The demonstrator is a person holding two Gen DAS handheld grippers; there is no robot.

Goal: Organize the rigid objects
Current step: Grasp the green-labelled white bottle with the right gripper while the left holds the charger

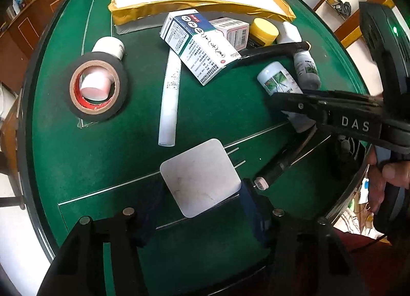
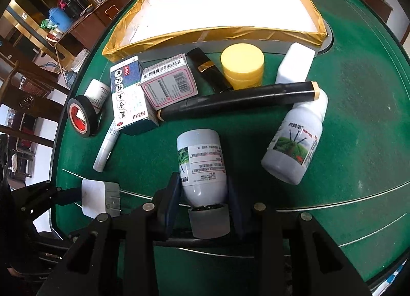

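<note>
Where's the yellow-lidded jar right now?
In the right wrist view, the yellow-lidded jar stands upright before the gold-taped box, between the black lipstick tube and white bottle.

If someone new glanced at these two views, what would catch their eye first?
Probably the white bottle lying on the green table, its neck pinched between the right gripper's jaws. The left gripper holds a white square charger. Behind the clutter lies the bright, gold-lined box, with a yellow-lidded jar before it.
</note>
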